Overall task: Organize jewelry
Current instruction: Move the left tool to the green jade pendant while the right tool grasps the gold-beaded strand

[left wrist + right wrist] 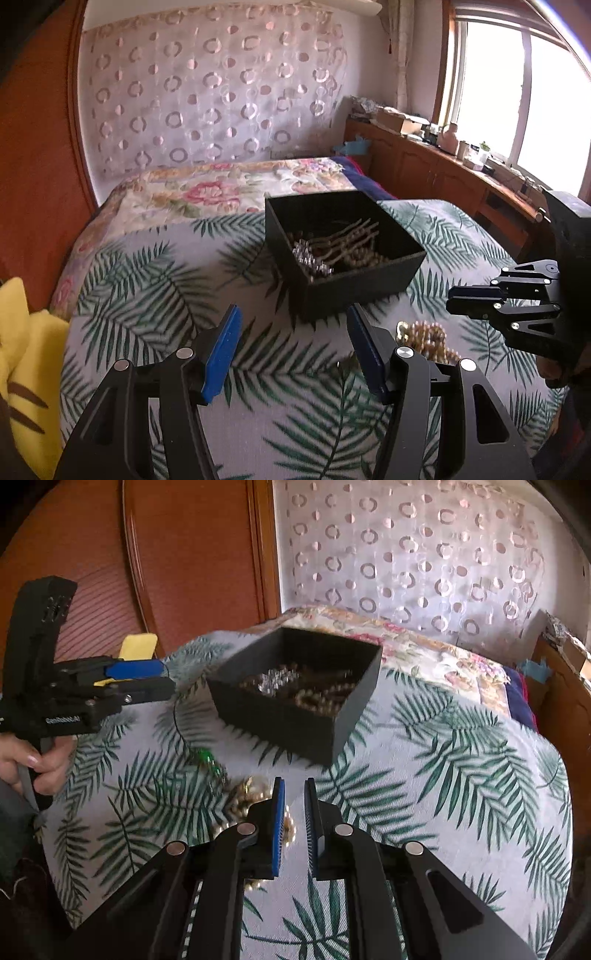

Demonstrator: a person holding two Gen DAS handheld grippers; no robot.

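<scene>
A black open box point(369, 288) stands on the leaf-print bedspread and holds several pieces of jewelry point(332, 247): bead strings and a silver sparkly piece. It also shows in the right wrist view point(280, 720). My left gripper point(293, 325) is open and empty, just in front of the box. A gold bead necklace point(424, 339) lies on the cover to its right, below my right gripper point(452, 301). In the right wrist view my right gripper point(294, 794) stands narrowly open with nothing between the pads, beside the gold beads point(255, 794). A green bead piece point(208, 758) lies further left.
A yellow plush toy point(26, 362) sits at the bed's left edge. A floral quilt point(221, 188) lies beyond the box. A wooden headboard point(166, 554) and a curtain point(214, 92) stand behind. A cluttered wooden cabinet point(443, 162) runs under the window on the right.
</scene>
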